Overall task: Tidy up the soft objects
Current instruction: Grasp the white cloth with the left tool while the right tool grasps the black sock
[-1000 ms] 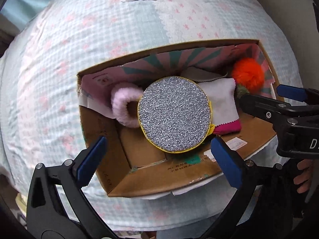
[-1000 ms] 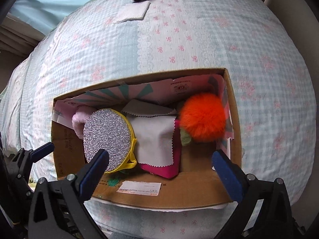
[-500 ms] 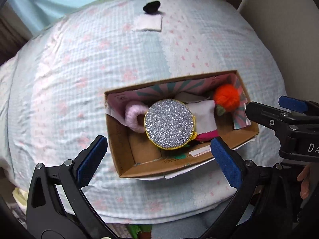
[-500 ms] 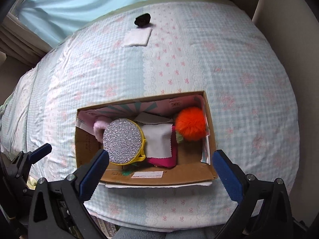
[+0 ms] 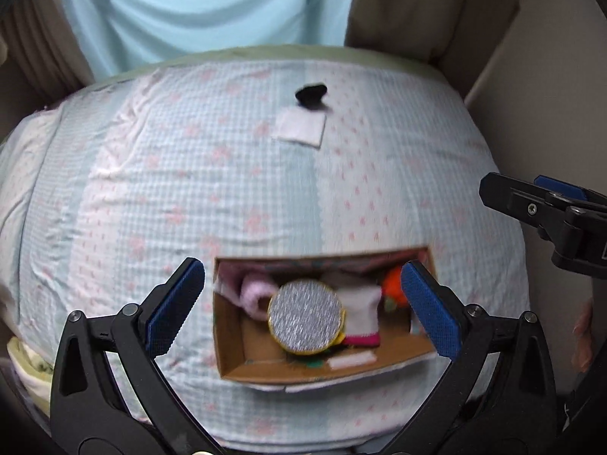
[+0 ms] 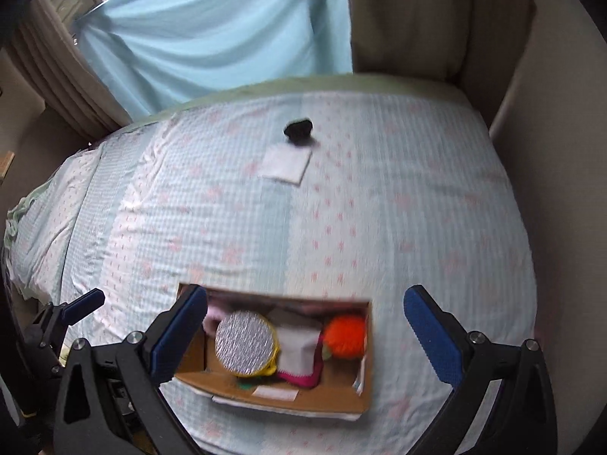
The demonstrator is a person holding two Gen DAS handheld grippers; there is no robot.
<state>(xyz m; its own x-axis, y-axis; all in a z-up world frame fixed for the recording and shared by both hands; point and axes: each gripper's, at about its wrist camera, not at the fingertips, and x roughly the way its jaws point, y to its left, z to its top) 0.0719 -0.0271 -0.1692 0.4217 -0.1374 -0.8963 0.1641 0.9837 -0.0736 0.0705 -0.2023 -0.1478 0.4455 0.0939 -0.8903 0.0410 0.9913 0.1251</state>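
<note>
Both grippers, left (image 5: 303, 313) and right (image 6: 305, 335), hang spread and empty above the cardboard box (image 6: 212, 381). Risk: the far white cloth (image 6: 286, 163) and black item (image 6: 298, 129) could be overlooked.

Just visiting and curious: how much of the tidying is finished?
Mostly done, it seems: the cardboard box holds the silver disc, orange pompom, pink fluffy ring and cloths. Left gripper and right gripper are open, empty. Left: white cloth and black item on the bed.
</note>
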